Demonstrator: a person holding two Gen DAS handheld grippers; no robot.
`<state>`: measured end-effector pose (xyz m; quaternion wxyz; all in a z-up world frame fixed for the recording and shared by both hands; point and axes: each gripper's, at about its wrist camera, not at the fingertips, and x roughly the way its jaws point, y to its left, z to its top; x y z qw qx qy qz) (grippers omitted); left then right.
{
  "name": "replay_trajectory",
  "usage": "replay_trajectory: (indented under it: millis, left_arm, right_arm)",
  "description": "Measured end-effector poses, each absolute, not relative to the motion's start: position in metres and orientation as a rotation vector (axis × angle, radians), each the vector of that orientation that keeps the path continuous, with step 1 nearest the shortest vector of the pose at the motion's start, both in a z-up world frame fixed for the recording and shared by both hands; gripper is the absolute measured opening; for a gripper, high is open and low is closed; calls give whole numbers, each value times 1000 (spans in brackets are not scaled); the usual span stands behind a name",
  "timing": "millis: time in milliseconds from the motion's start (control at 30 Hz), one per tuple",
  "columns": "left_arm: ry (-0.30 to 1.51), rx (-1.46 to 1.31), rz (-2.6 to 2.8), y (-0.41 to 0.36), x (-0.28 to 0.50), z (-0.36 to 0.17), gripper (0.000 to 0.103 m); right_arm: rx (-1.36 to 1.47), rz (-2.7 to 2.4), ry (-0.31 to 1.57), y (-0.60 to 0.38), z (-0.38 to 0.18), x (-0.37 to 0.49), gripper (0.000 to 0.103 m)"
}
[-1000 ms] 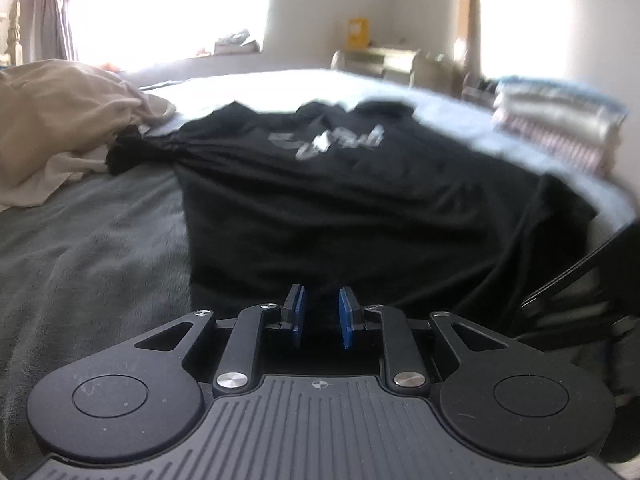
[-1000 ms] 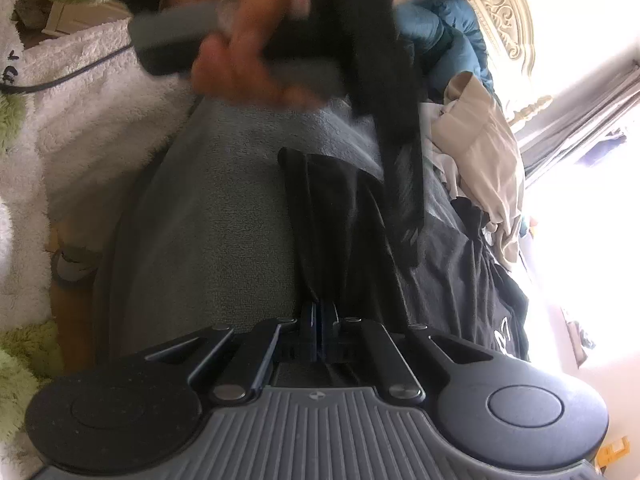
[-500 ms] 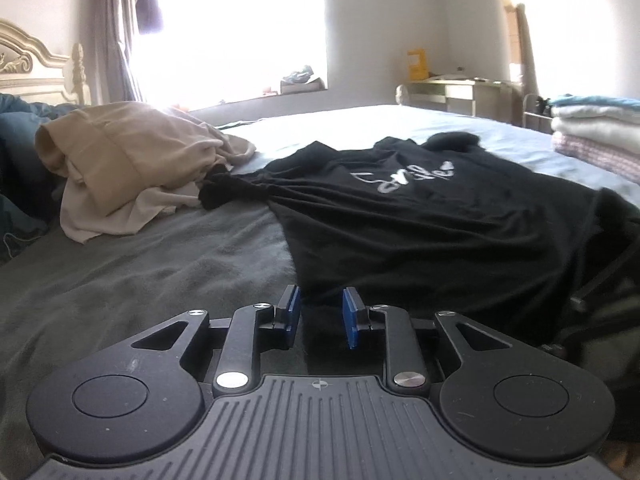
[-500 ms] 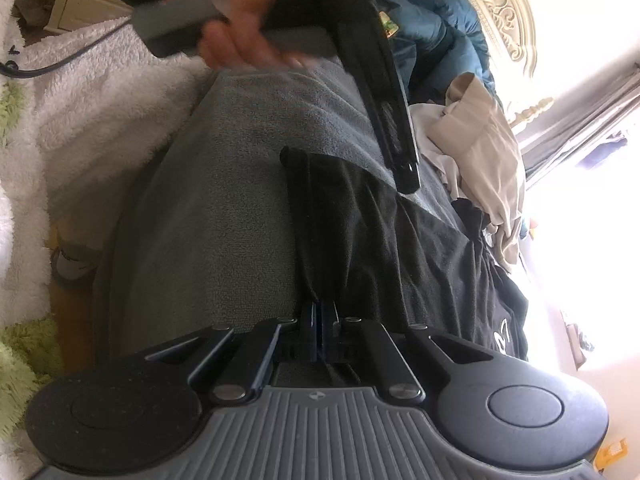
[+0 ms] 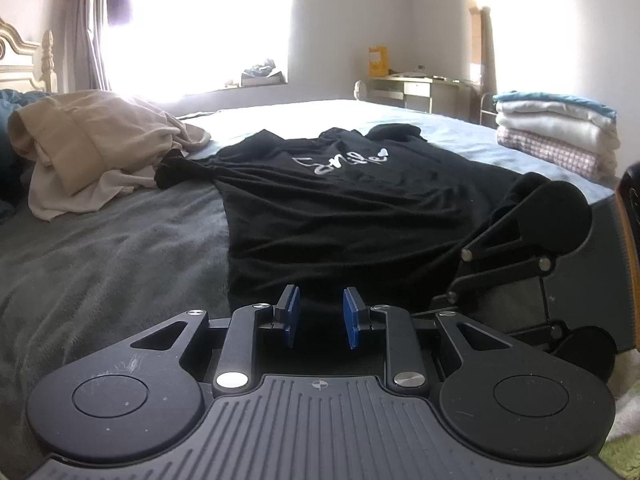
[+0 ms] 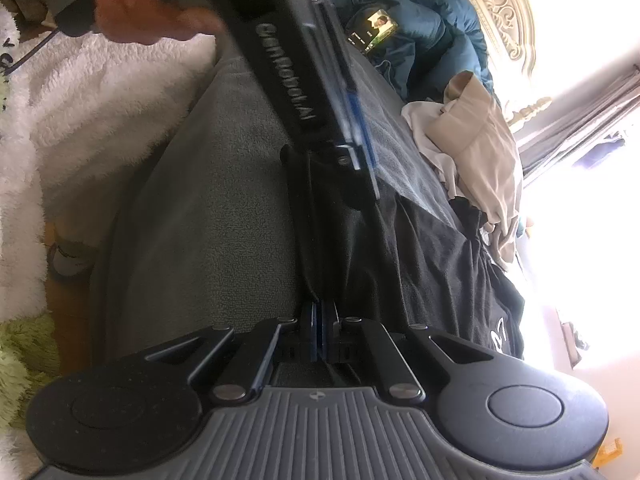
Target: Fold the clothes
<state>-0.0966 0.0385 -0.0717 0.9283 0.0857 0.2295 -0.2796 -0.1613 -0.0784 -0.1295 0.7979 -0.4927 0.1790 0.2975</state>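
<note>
Grey bedding (image 5: pixel 100 272) fills the left wrist view; ahead of the left gripper (image 5: pixel 320 316), its jaws apart and empty, the black T-shirt (image 5: pixel 340 208) lies flat, unfolded. From the right wrist view, the right gripper (image 6: pixel 322 336) is clamped on the shirt's hem, so folding has barely begun.

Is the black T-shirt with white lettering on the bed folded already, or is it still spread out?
Spread out. The black T-shirt with white lettering lies flat on the grey blanket, both sleeves out and print showing.
</note>
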Motion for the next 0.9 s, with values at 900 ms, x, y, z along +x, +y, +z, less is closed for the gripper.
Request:
replay_trajectory:
  millis: [900]
  left_arm:
    - [585,150,-672,22,-90,-101,24]
  right_arm:
    - [-946,537,352,-88,-126,-167,19]
